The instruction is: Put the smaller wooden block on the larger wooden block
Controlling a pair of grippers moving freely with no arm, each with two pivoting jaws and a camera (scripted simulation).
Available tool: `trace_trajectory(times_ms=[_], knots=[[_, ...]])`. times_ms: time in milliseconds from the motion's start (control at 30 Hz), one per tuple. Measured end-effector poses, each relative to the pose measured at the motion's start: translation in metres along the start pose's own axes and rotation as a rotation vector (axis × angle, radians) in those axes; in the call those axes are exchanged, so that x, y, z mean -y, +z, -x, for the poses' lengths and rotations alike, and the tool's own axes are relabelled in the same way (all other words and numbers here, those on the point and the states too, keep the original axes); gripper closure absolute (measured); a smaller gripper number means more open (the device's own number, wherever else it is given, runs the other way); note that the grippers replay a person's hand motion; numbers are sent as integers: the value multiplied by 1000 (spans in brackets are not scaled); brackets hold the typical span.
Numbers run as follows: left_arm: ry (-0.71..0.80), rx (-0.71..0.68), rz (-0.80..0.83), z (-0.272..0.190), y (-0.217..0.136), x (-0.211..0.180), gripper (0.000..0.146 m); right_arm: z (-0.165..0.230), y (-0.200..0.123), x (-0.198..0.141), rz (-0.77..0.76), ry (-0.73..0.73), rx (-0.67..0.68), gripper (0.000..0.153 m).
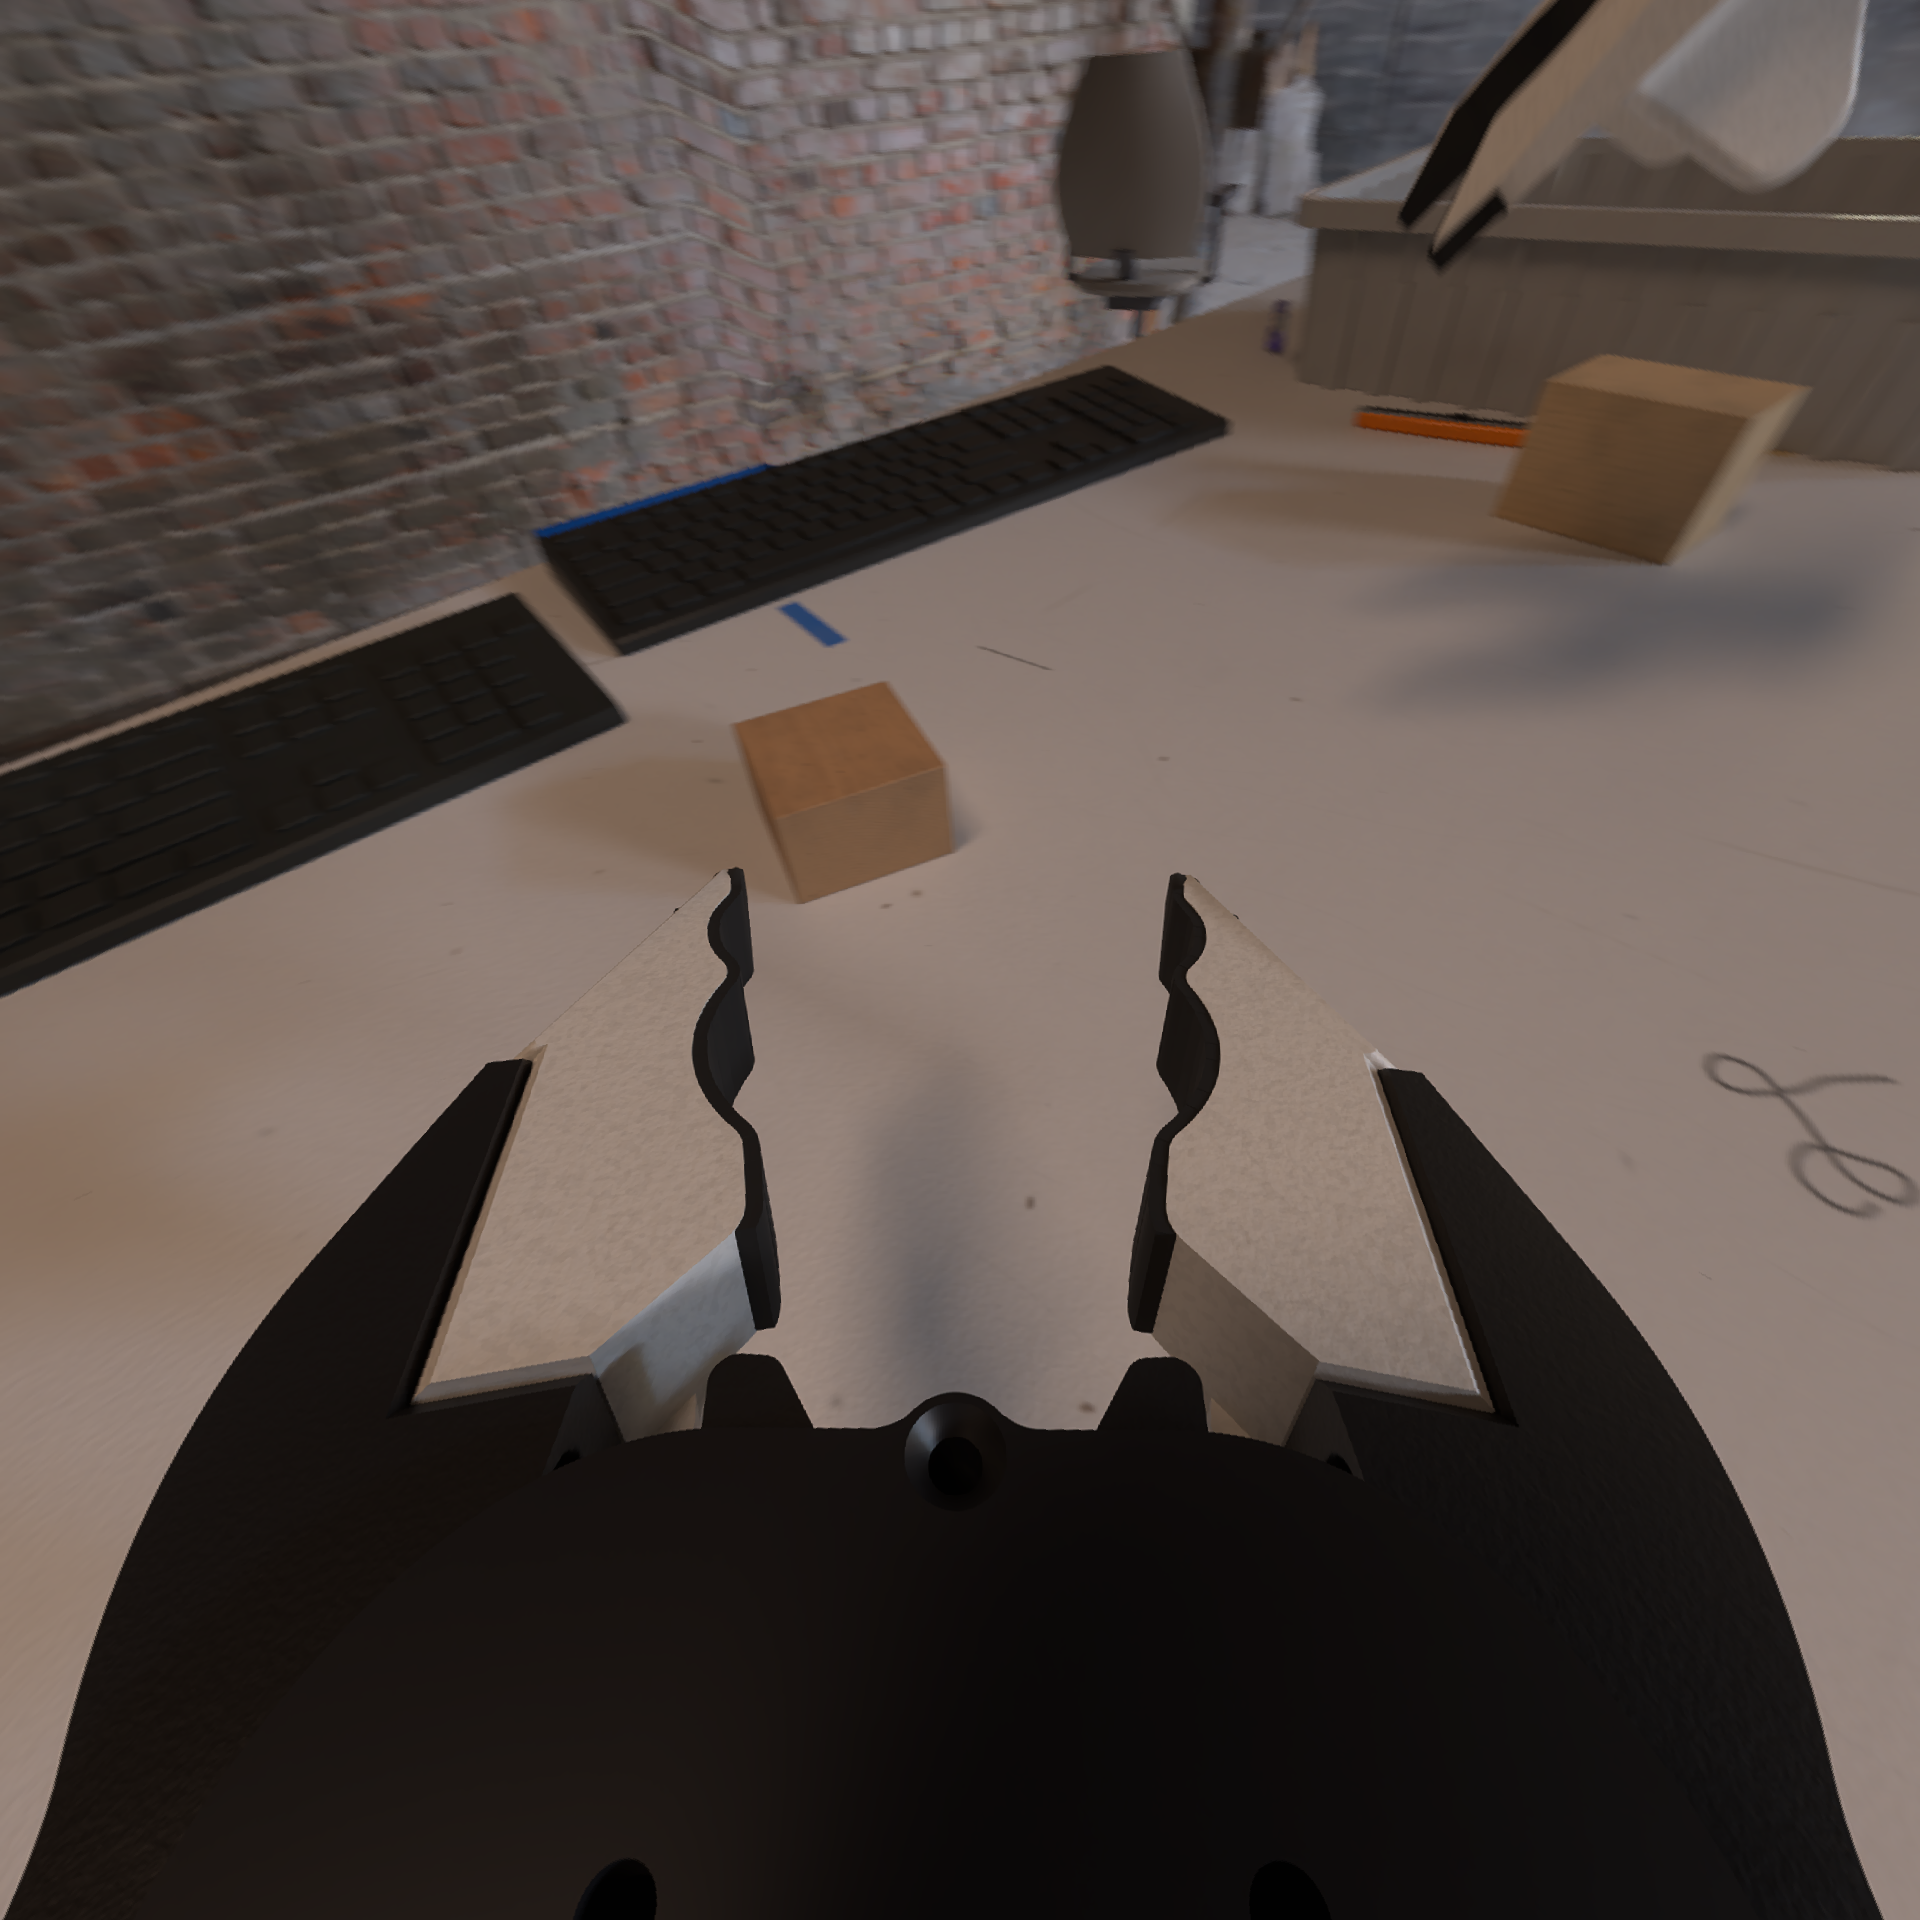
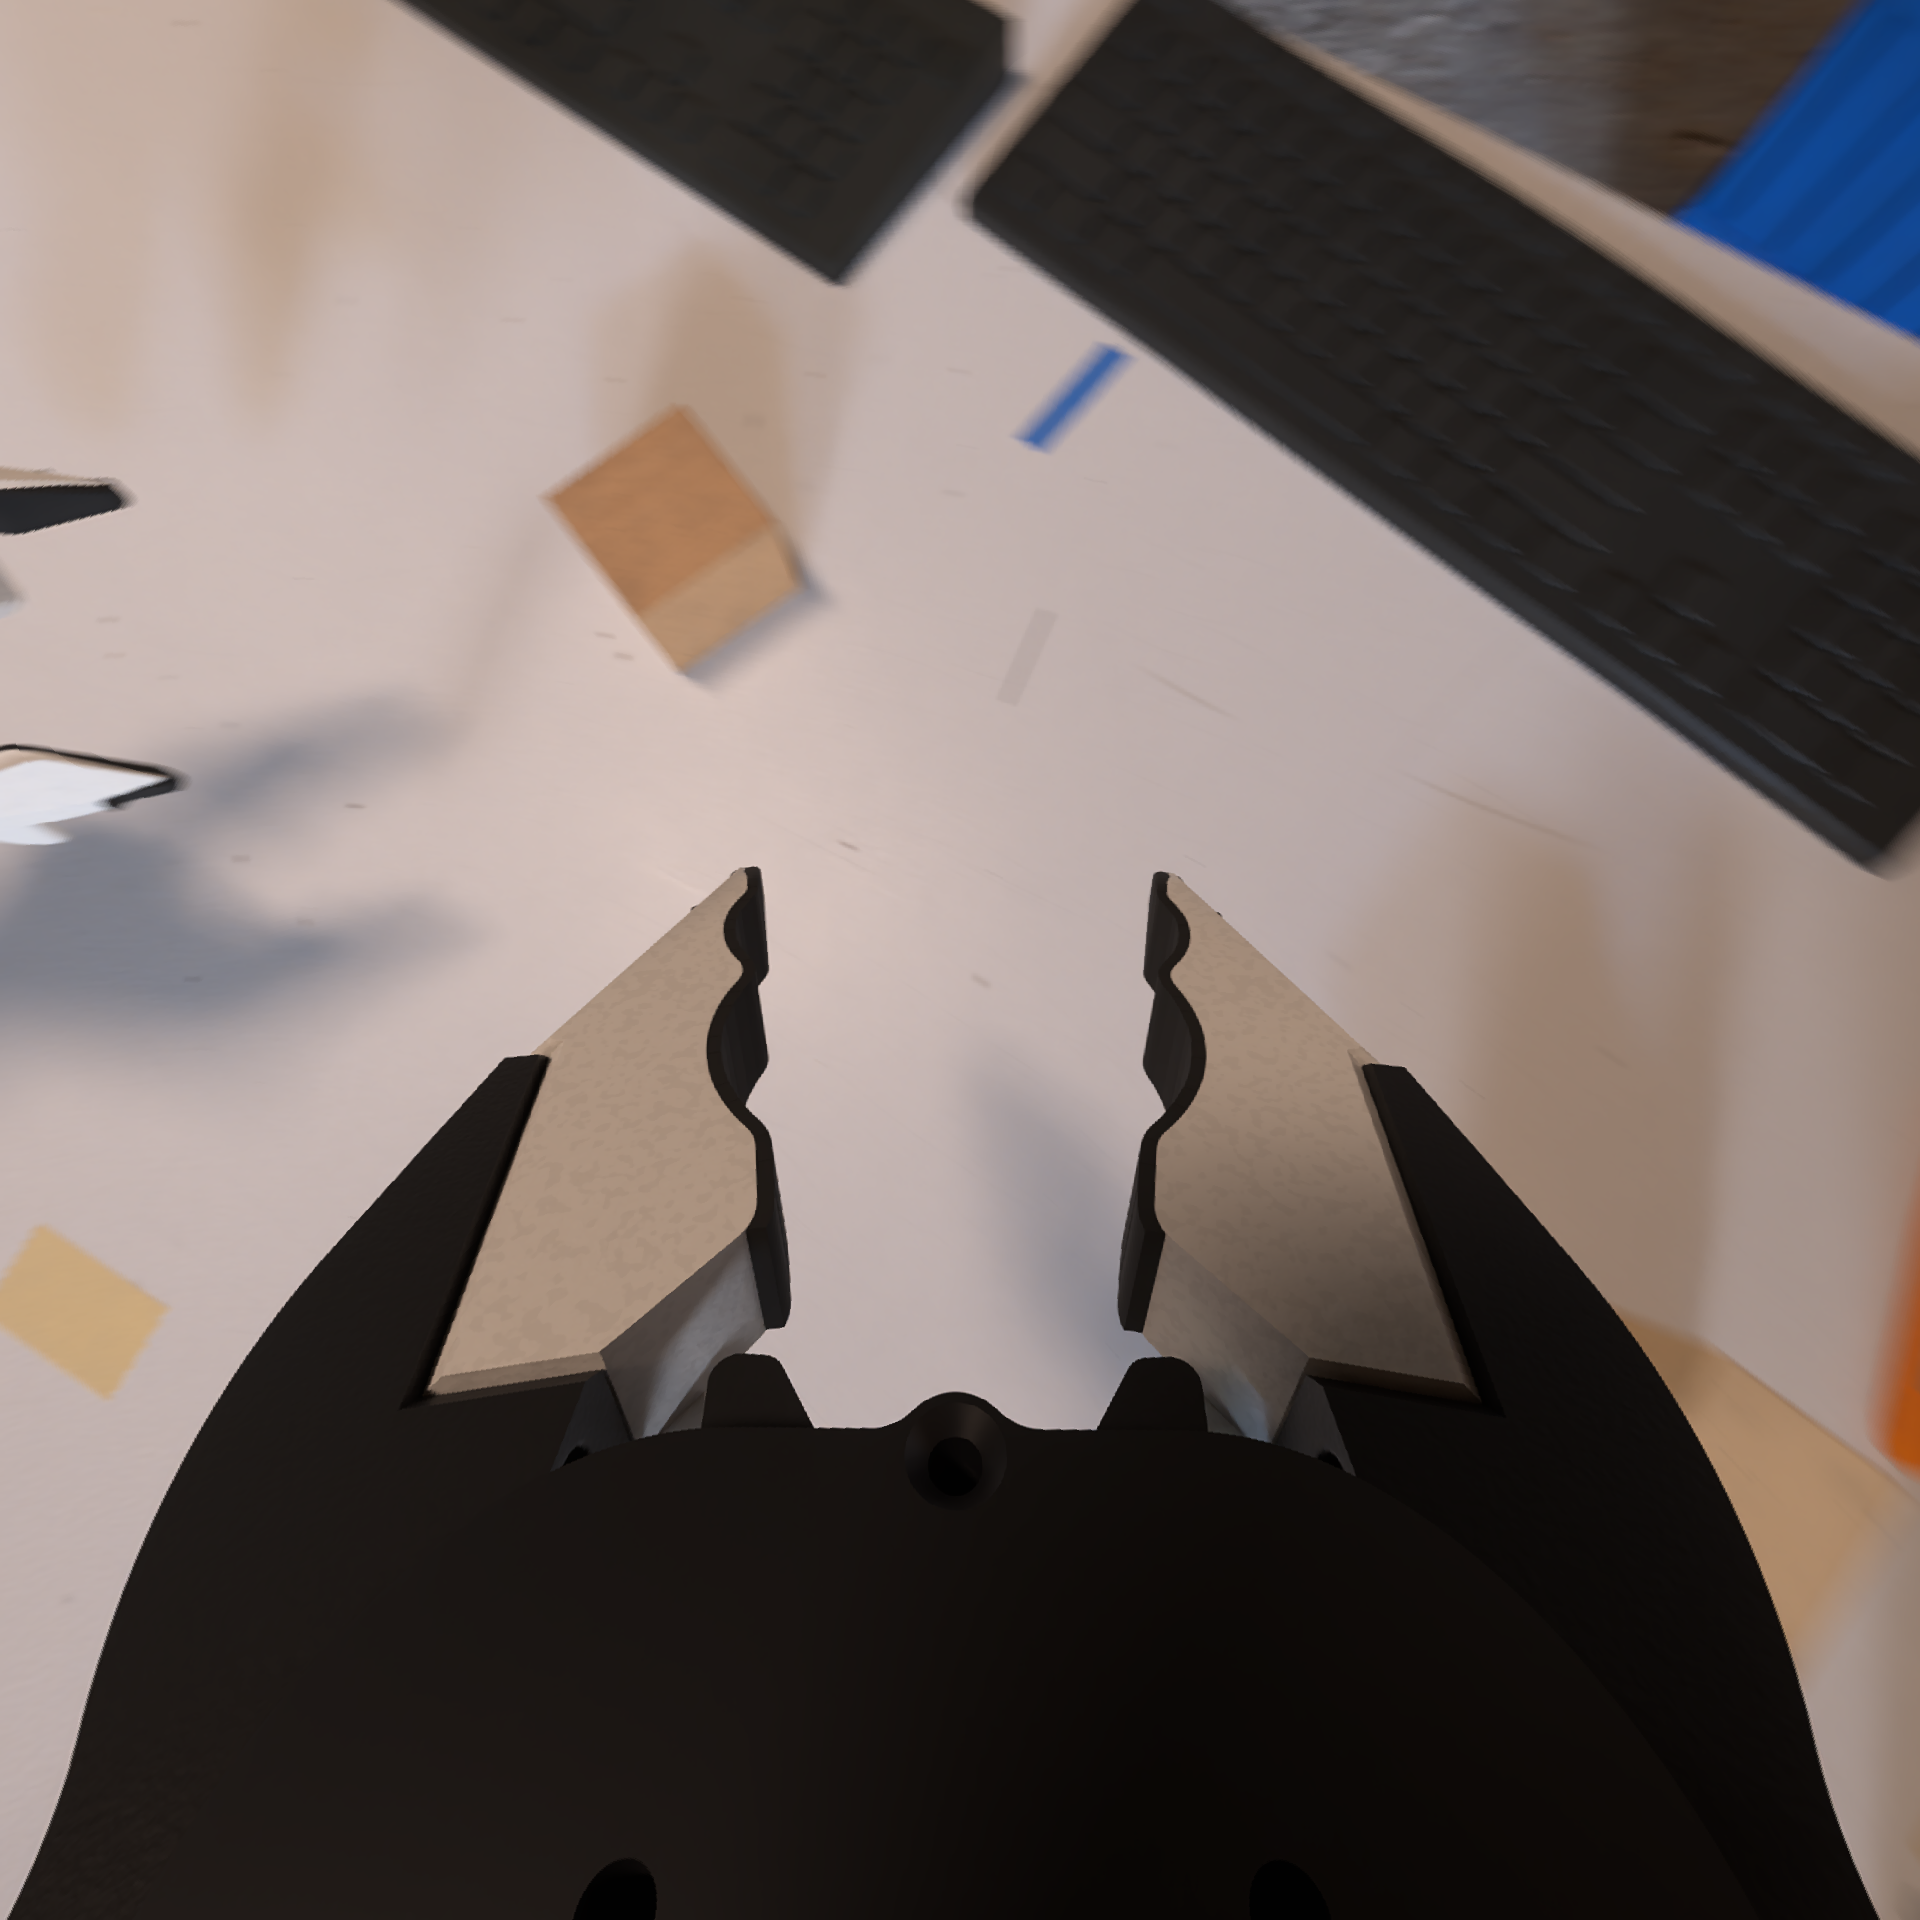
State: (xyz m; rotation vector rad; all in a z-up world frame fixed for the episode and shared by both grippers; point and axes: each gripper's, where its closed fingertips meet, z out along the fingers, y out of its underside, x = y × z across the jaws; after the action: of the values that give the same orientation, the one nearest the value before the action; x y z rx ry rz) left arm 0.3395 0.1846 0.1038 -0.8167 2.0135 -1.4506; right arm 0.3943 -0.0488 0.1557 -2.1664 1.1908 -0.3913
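Observation:
The smaller wooden block [image 1: 844,790], darker brown, sits on the pale table just beyond my left gripper [image 1: 954,883], slightly left of its line. The left gripper is open and empty, low over the table. The larger wooden block [image 1: 1642,457], paler, sits far right near a grey box. My right gripper [image 2: 954,883] is open and empty, high up and looking down. It also shows at the top right of the left wrist view [image 1: 1455,223]. The smaller block [image 2: 675,535] lies ahead and left of it. The left gripper's fingertips [image 2: 83,784] show at the left edge.
Two black keyboards [image 1: 883,509] [image 1: 281,748] lie along the brick wall side and show again from above [image 2: 1455,416]. A grey box [image 1: 1621,291] and an orange tool [image 1: 1444,426] stand behind the larger block. A blue tape strip [image 1: 810,623] and a flat tan patch [image 2: 78,1309] mark the table.

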Motion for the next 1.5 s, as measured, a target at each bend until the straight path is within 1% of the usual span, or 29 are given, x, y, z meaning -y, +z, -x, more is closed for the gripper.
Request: trace_trajectory(times_ms=[33, 67, 133, 167, 267, 333, 400, 467, 700, 800, 933, 1033, 1133, 1167, 1200, 1267, 1400, 1500], knots=[[3, 45, -6, 5, -1, 1, 66, 18, 16, 5, 1, -16, 53, 76], [5, 83, -19, 9, -3, 2, 66, 32, 33, 8, 10, -37, 78, 71], [5, 127, -51, 14, -5, 6, 66, 52, 68, 13, 48, -94, 72, 58], [0, 132, -63, 14, -6, 7, 66, 61, 84, 14, 72, -133, 74, 54], [-22, 124, -67, 12, -6, 6, 64, 82, 126, 17, 132, -285, 98, 51], [-22, 124, -59, 12, -5, 4, 64, 90, 147, 19, 155, -394, 99, 49], [-14, 132, -54, 13, -5, 2, 63, 96, 162, 21, 173, -478, 104, 49], [-11, 138, -49, 15, -5, 1, 63, 99, 171, 22, 200, -514, 116, 48], [-27, 148, -33, 23, -6, -5, 63, 102, 187, 27, 222, -496, 192, 42], [-34, 151, -26, 24, -5, -7, 63, 102, 192, 30, 204, -485, 205, 41], [12, 157, -15, 23, -4, -9, 63, 108, 197, 35, 158, -580, 245, 42], [37, 173, -10, 25, -4, -10, 63, 109, 203, 32, 194, -624, 266, 43], [25, 167, -15, 26, -3, -11, 63, 107, 212, 27, 241, -631, 268, 43], [20, 164, -15, 26, -3, -11, 63, 107, 215, 25, 254, -633, 267, 45], [18, 164, -12, 26, -3, -12, 63, 107, 217, 24, 264, -631, 271, 51], [23, 165, 0, 27, -1, -15, 63, 107, 218, 27, 258, -605, 257, 79], [28, 160, 12, 26, 0, -18, 63, 109, 203, 22, 278, -611, 252, 79], [32, 151, 10, 23, 2, -18, 63, 106, 178, 17, 312, -581, 226, 79]])
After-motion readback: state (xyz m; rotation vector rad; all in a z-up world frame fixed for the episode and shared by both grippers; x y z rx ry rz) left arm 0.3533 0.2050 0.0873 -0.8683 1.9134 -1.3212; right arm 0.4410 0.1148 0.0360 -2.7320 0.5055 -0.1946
